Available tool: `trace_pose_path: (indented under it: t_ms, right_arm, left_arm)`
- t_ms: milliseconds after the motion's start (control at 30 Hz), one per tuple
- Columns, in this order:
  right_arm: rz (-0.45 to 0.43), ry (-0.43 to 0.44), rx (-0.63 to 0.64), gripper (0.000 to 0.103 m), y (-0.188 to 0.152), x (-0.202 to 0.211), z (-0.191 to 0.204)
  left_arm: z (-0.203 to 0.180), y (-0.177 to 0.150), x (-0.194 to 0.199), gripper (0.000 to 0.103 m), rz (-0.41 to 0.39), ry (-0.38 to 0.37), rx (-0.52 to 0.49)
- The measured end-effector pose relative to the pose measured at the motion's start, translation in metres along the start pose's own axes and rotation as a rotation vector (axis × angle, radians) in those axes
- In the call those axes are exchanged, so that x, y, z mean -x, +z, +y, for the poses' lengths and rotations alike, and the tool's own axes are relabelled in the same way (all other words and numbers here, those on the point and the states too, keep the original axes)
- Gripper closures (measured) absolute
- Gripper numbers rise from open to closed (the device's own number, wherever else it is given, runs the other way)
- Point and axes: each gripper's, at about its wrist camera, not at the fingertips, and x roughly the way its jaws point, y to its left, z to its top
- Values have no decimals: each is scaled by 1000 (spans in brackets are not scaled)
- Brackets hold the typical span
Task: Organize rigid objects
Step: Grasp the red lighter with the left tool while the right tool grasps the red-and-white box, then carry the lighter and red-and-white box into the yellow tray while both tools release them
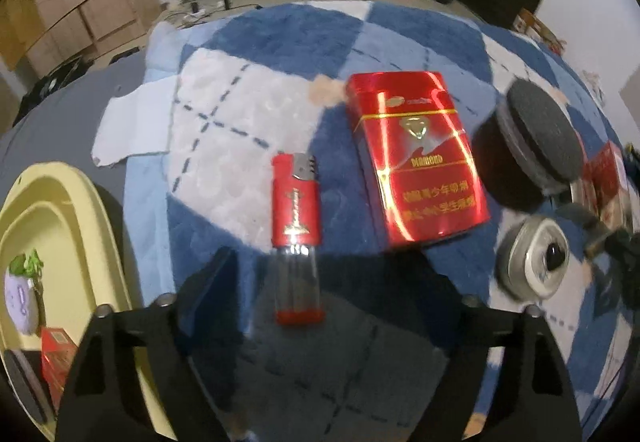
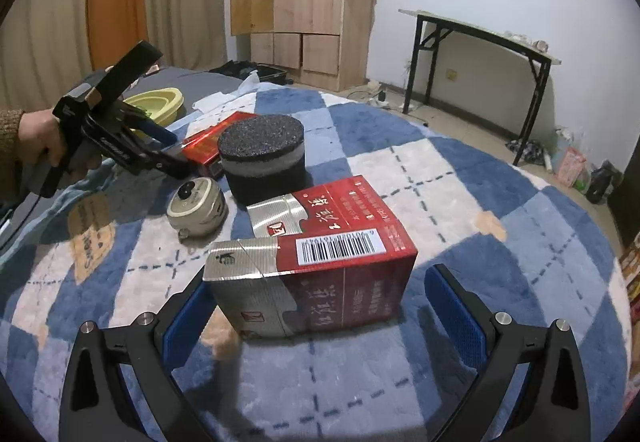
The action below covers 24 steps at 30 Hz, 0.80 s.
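A red lighter (image 1: pixel 296 238) with a clear lower end lies on the blue checked rug (image 1: pixel 280 41), between the fingers of my left gripper (image 1: pixel 320 262). The jaws stand apart on both sides of it, pads off it. To its right lies a flat red cigarette pack (image 1: pixel 416 157). In the right wrist view a red and silver cigarette pack (image 2: pixel 320 274) stands on its long edge between the blue pads (image 2: pixel 456 314) of my right gripper (image 2: pixel 320 278), with a gap showing at the right pad. A hand (image 2: pixel 40 145) holds the left gripper (image 2: pixel 176 153) at the far left.
A black round puck (image 2: pixel 260 157) and a silver tape measure (image 2: pixel 198 207) sit between the two grippers. A yellow basin (image 1: pixel 60 242) on the left holds a purple plush toy (image 1: pixel 20 298) and a red box (image 1: pixel 56 358). A folding table (image 2: pixel 480 37) stands by the wall.
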Motion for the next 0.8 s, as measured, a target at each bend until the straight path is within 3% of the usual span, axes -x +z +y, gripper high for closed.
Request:
trace_pose_path:
  t_ms: [67, 100, 133, 200, 400, 500, 667, 800]
  right_arm:
    - [6, 9, -19, 4, 0, -5, -3]
    - [6, 12, -25, 12, 1, -6, -4]
    - [8, 8, -30, 11, 1, -8, -4]
    - [3, 4, -33, 12, 1, -10, -4]
    - [-33, -37, -54, 12, -1, -2, -5]
    - [-57, -45, -111, 12, -3, 11, -10]
    - [-68, -65, -161, 12, -7, 35, -14]
    - [-100, -51, -188, 12, 2, 62, -4]
  left_arm:
    - [0, -2, 2, 34, -19, 0, 6]
    - [0, -4, 3, 43, -28, 1, 4]
    - [-1, -6, 5, 54, -42, -4, 5]
    - [-1, -11, 8, 62, -61, 7, 5]
    - [11, -8, 3, 61, -76, -37, 59]
    - [12, -12, 8, 79, -104, 2, 89]
    - [11, -21, 20, 79, -113, 20, 118]
    - [11, -19, 56, 79, -164, 22, 128]
